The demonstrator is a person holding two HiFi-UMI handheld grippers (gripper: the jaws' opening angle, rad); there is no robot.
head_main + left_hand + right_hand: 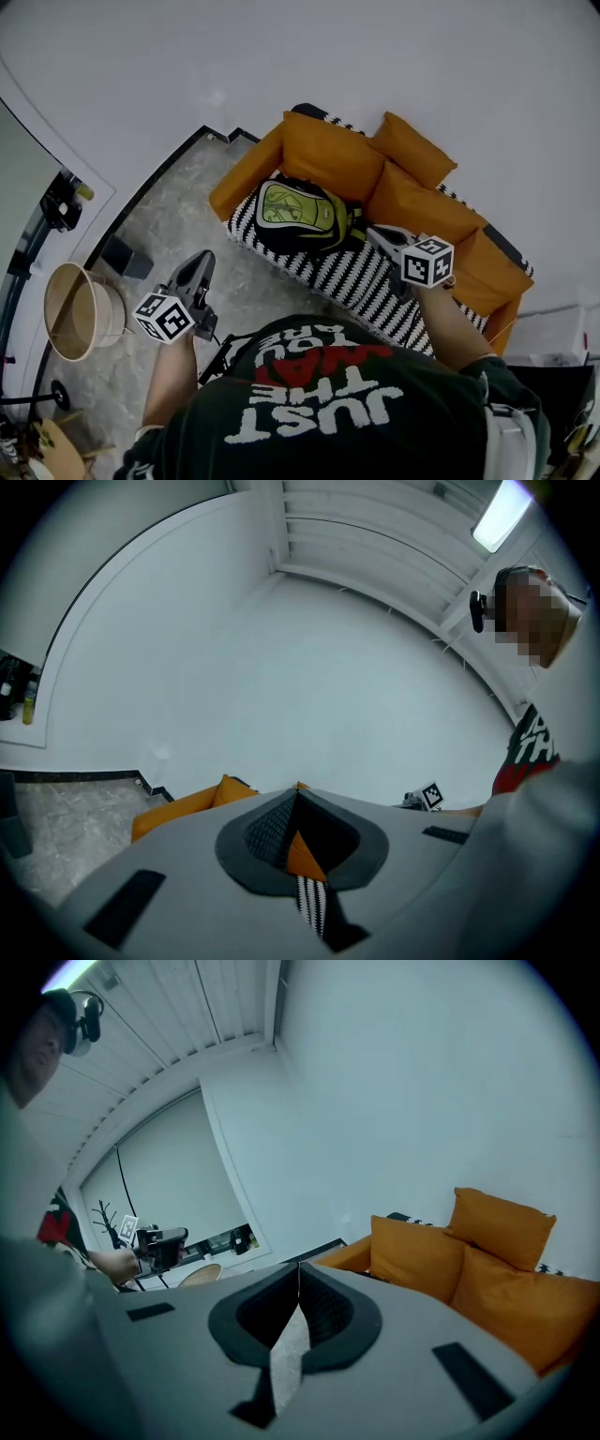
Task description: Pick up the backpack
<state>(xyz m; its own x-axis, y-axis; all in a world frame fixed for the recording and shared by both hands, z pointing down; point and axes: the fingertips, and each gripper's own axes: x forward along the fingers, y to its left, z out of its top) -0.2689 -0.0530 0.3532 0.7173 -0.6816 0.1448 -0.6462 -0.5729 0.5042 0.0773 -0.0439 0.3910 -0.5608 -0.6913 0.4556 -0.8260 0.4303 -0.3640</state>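
Striped sofa (361,274) holds green backpack (295,214); shirt (394,445) print reads "JUST THE".

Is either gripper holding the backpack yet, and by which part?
Nothing held: left gripper and right gripper are shut and empty; backpack lies on the sofa.

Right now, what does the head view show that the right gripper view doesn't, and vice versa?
Only the head view: the green backpack lying on the striped sofa seat. Only the right gripper view: the slatted ceiling, and a close look at the right gripper, its fingers shut together with nothing between them. Both: the orange cushions and the left gripper.
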